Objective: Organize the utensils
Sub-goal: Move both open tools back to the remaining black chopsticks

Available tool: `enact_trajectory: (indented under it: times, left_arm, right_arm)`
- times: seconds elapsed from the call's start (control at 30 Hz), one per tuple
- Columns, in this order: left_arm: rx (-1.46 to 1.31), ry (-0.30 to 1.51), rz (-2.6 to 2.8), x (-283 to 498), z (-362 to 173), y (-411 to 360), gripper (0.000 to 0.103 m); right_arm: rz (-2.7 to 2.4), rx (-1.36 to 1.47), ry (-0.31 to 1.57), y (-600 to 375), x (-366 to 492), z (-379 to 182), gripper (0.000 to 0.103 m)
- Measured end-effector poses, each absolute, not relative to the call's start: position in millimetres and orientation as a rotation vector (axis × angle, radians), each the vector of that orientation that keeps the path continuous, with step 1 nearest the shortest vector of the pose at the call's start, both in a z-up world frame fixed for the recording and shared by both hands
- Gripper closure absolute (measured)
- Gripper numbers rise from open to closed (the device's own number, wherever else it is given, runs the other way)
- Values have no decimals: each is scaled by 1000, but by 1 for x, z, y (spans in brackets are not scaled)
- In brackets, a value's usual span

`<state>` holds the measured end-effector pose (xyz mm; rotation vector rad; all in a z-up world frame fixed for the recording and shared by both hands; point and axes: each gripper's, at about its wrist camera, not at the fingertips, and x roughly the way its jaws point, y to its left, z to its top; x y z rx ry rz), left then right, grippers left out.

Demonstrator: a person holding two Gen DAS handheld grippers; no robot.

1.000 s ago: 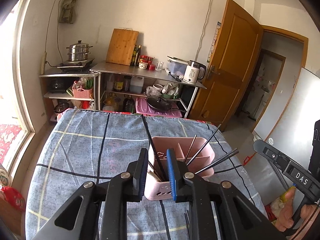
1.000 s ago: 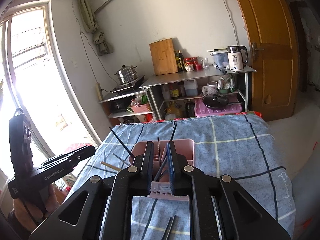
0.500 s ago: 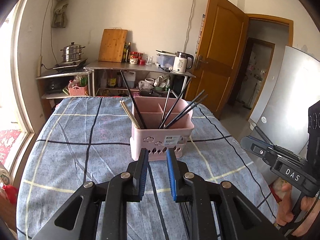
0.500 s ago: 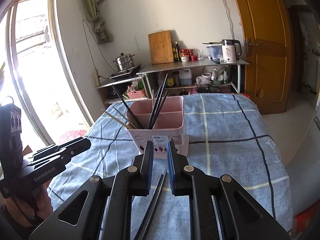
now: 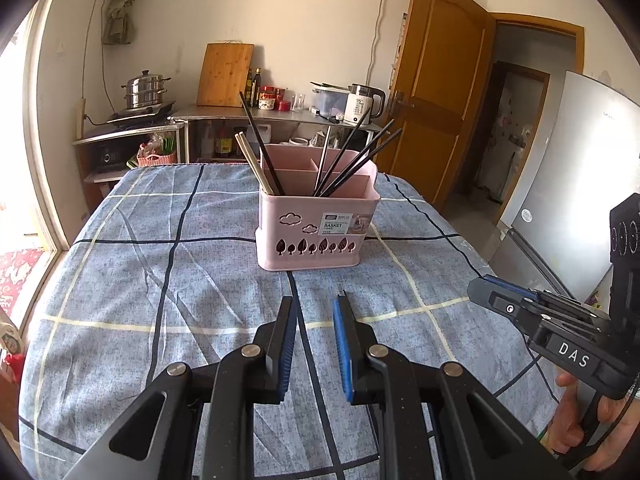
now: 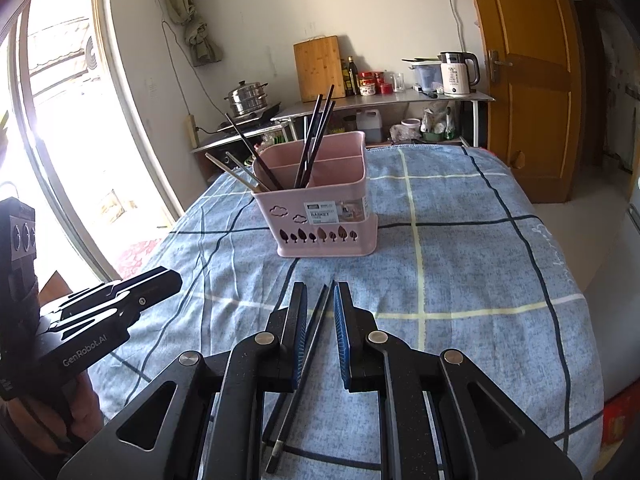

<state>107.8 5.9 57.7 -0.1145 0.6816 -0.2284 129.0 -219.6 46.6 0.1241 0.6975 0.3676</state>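
Note:
A pink utensil basket (image 5: 316,224) stands on the blue checked tablecloth, holding several black chopsticks (image 5: 352,160) and a pair of pale wooden ones (image 5: 254,162). It also shows in the right wrist view (image 6: 320,204). My left gripper (image 5: 315,312) is open and empty, low over the cloth in front of the basket. My right gripper (image 6: 320,300) is open, low over the cloth. A pair of black chopsticks (image 6: 308,356) lies on the cloth between its fingers, not gripped. The right gripper also shows in the left wrist view (image 5: 516,304); the left one shows in the right wrist view (image 6: 120,292).
The tablecloth (image 5: 140,280) covers the table; its right edge drops off toward the floor (image 6: 592,280). Behind it stand metal shelves (image 5: 256,120) with a steamer pot, cutting board, bottles and kettle. A wooden door (image 5: 436,92) is at the right, a window at the left.
Both grippers have pulled back and down from above the basket to low over the cloth in front of it. The black chopstick seen between the left jaws a second ago stands in the basket.

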Motion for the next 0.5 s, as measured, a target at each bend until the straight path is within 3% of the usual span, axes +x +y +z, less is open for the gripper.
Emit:
enact_trajectory:
  times: [0.5]
  left_arm:
    - [-129,741,-209,114,29,14,85]
  right_arm:
    - [386,118,794,-205,140,11,89]
